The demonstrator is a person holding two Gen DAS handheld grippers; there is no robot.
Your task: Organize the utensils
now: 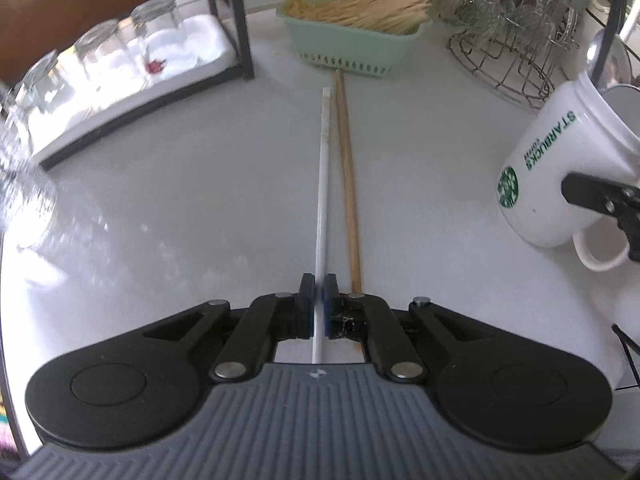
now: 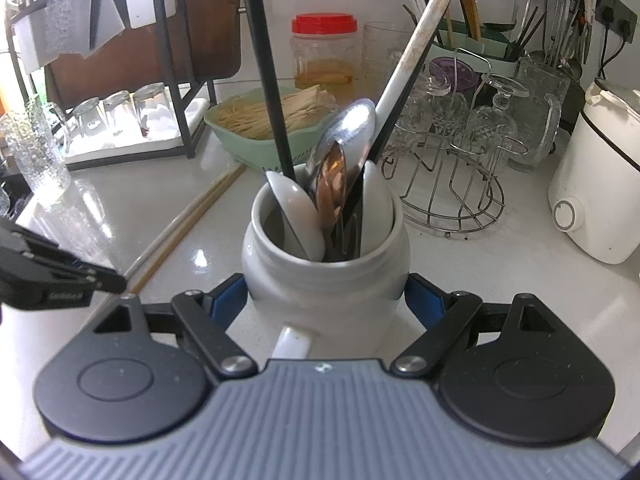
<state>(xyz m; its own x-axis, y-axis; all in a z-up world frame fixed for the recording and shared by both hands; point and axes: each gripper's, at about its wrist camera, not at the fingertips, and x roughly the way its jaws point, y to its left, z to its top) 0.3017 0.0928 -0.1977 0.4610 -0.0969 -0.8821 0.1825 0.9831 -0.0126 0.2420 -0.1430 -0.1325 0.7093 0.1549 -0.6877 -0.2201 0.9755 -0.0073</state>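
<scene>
My left gripper [image 1: 319, 292] is shut on a white chopstick [image 1: 323, 184] that lies along the counter. Two wooden chopsticks [image 1: 349, 184] lie right beside it, untouched. My right gripper [image 2: 326, 300] is shut on a white Starbucks mug [image 2: 324, 276], its blue pads [image 2: 228, 300] against both sides. The mug [image 1: 560, 176] holds metal spoons [image 2: 344, 160], white ceramic spoons [image 2: 300, 216], black chopsticks [image 2: 268, 80] and a white chopstick [image 2: 416, 44]. The left gripper also shows in the right wrist view [image 2: 116, 280] at the mug's left.
A green basket [image 1: 360, 40] of wooden chopsticks stands at the back. A black rack with upturned glasses [image 1: 120, 52] is on the left, a wire rack of glassware [image 1: 516, 40] on the right. A red-lidded jar [image 2: 324, 52] and white appliance [image 2: 600, 184] stand behind.
</scene>
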